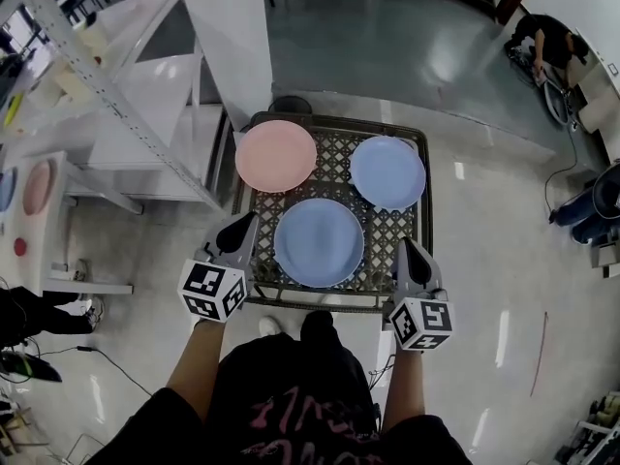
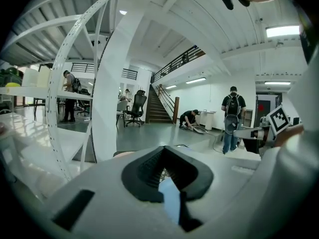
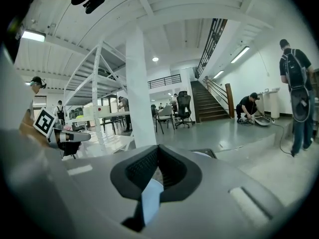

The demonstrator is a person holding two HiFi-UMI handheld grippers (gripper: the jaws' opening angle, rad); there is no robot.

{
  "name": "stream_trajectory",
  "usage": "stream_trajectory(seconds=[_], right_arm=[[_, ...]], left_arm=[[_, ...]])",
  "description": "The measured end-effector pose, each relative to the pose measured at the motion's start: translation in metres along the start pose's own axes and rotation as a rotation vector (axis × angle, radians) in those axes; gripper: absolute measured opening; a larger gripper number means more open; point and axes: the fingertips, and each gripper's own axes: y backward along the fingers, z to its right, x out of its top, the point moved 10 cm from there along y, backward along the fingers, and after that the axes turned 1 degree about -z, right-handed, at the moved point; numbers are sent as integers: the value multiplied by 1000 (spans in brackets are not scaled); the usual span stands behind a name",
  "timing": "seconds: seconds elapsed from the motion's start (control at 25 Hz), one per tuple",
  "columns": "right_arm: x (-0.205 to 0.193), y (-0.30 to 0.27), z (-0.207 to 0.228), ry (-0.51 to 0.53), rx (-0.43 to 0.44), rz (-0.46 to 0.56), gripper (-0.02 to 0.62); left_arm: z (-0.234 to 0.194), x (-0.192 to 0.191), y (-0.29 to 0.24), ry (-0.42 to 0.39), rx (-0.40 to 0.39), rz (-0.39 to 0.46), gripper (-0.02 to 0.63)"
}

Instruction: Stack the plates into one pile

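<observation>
Closed, empty left tool [image 1: 241, 225] and right tool [image 1: 407, 247] flank the blue plate [image 1: 319, 242] on the bench [image 1: 334, 155]; likely poised to begin stacking.

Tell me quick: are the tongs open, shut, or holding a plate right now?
Left tongs: shut, holding nothing.
Right tongs: shut, holding nothing.

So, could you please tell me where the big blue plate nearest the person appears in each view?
Head view: big blue plate in the centre, nearest the person.
Left gripper view: bottom centre, a blue sliver seen past the jaws, probably it.
Right gripper view: likewise, bottom centre.
Shared landmark: the crouching person on the floor.
</observation>
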Motion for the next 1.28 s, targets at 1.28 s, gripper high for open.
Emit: stream_trajectory(seconds=[1.28], right_arm=[[-22,-85,77,-61,187,-127,11]], left_arm=[[28,-25,-64,40,154,-127,0]])
